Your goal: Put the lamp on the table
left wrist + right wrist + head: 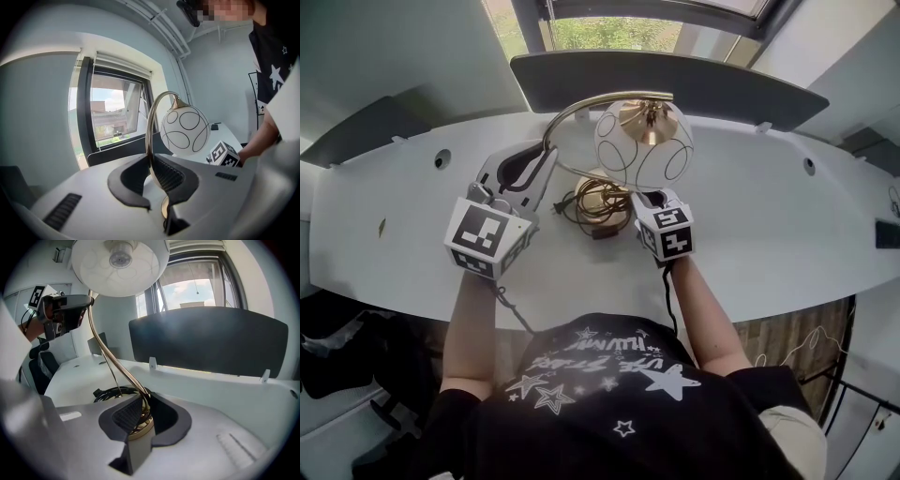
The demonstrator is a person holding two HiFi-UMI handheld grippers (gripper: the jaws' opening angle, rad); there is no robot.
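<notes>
The lamp has a curved brass stem [572, 111], a white globe shade [643, 141] with black rings, and a round brass base [598, 192]. It stands upright over the white table [769, 234]; I cannot tell if the base touches it. My left gripper [544, 171] is shut on the stem, which runs up between its dark pads [176, 180] to the shade [184, 130]. My right gripper [639, 199] is shut on the base [140, 428], low down where the stem [110, 359] starts. The shade [119, 261] hangs above it.
A coiled black cord [577, 199] lies beside the base, also seen in the right gripper view [112, 392]. A dark upright panel [675, 80] lines the table's far edge below a window [614, 33]. Cable holes [442, 159] pierce the tabletop.
</notes>
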